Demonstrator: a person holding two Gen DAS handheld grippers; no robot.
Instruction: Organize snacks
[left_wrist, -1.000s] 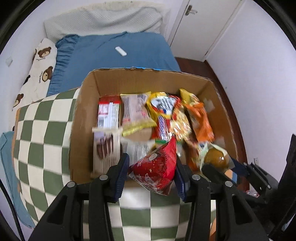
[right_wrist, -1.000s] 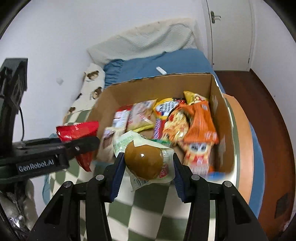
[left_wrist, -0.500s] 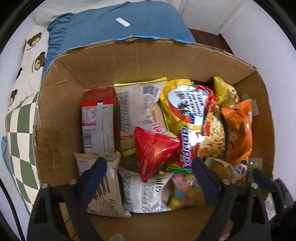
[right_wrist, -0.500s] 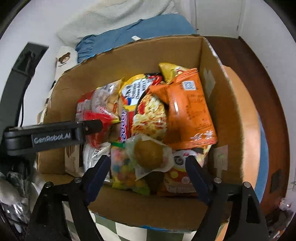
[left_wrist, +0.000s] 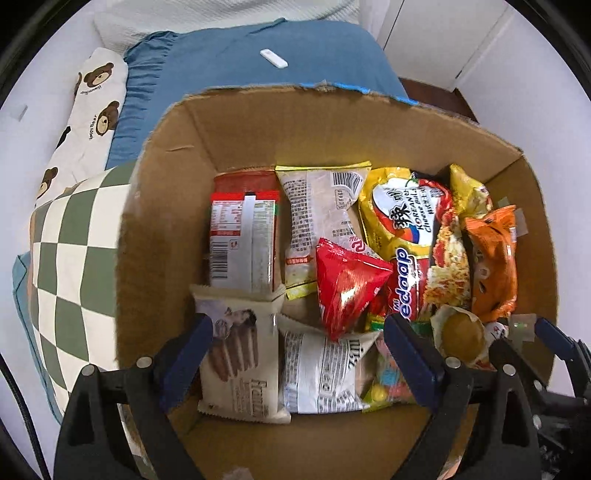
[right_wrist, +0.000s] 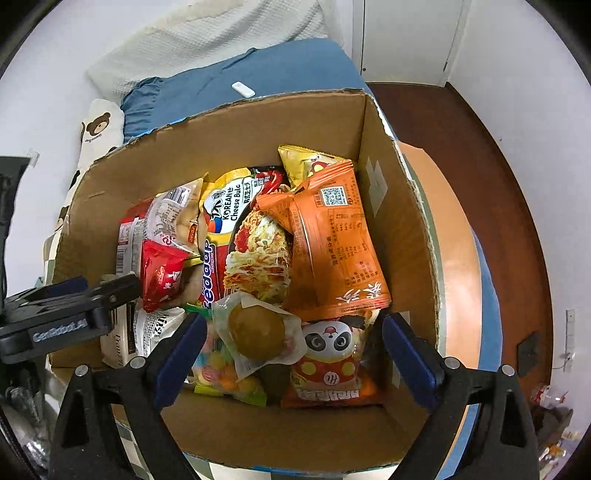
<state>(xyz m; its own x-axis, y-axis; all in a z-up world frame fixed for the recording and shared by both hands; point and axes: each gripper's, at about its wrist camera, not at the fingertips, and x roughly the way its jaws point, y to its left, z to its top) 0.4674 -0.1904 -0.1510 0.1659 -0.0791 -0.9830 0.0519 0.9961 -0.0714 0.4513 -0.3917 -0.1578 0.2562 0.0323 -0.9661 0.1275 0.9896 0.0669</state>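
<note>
A cardboard box (left_wrist: 240, 122) holds several snack packets. My left gripper (left_wrist: 295, 325) hangs open over its near side, pointing down. A red triangular packet (left_wrist: 345, 284) lies loose on the other packets just beyond the fingertips, touched by neither pad. My right gripper (right_wrist: 293, 321) points down over the box (right_wrist: 258, 136) with its jaws opening. A brown bun in a clear wrapper (right_wrist: 256, 334) lies between them on the sweets bag, free of both pads. The red packet (right_wrist: 160, 273) lies left of the bun, beside my left gripper's finger (right_wrist: 70, 306).
The box stands on a green-and-white checked cushion (left_wrist: 74, 258) on a bed with a blue sheet (left_wrist: 240, 62). A bear-print pillow (left_wrist: 88, 110) and a small white remote (left_wrist: 273, 58) lie behind. Wooden floor (right_wrist: 498, 147) and a white door lie to the right.
Both grippers came forward and down over the box and opened. The red packet left my left gripper and the wrapped bun left my right; both now lie in the box.
</note>
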